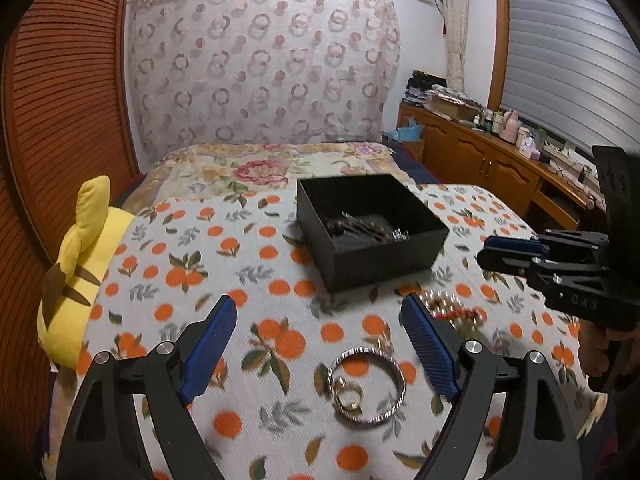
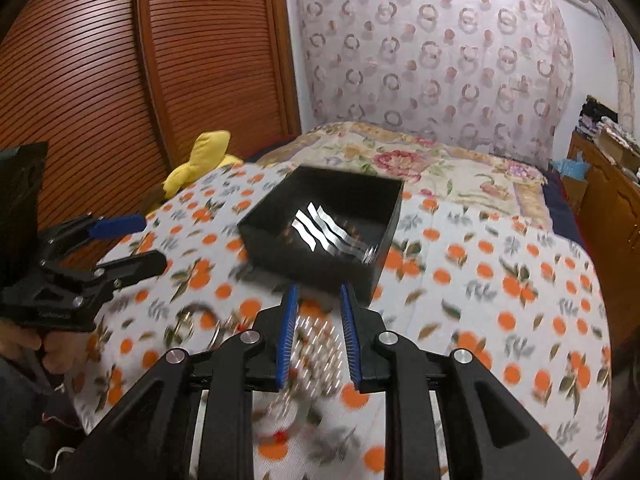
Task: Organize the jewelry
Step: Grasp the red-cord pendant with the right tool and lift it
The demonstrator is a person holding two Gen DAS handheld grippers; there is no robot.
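Black and open-topped, the box [image 1: 372,236] sits on the orange-print cloth [image 1: 240,264] over the bed, with dark jewelry pieces [image 1: 368,228] inside. Just ahead of it, the left gripper [image 1: 320,344] is spread wide above a silver bangle [image 1: 366,384] and a small ring [image 1: 348,394]. Beside them lies a beaded bracelet [image 1: 448,308]. The right gripper [image 2: 318,332] stands narrowly parted, pinching nothing, over blurred beads.
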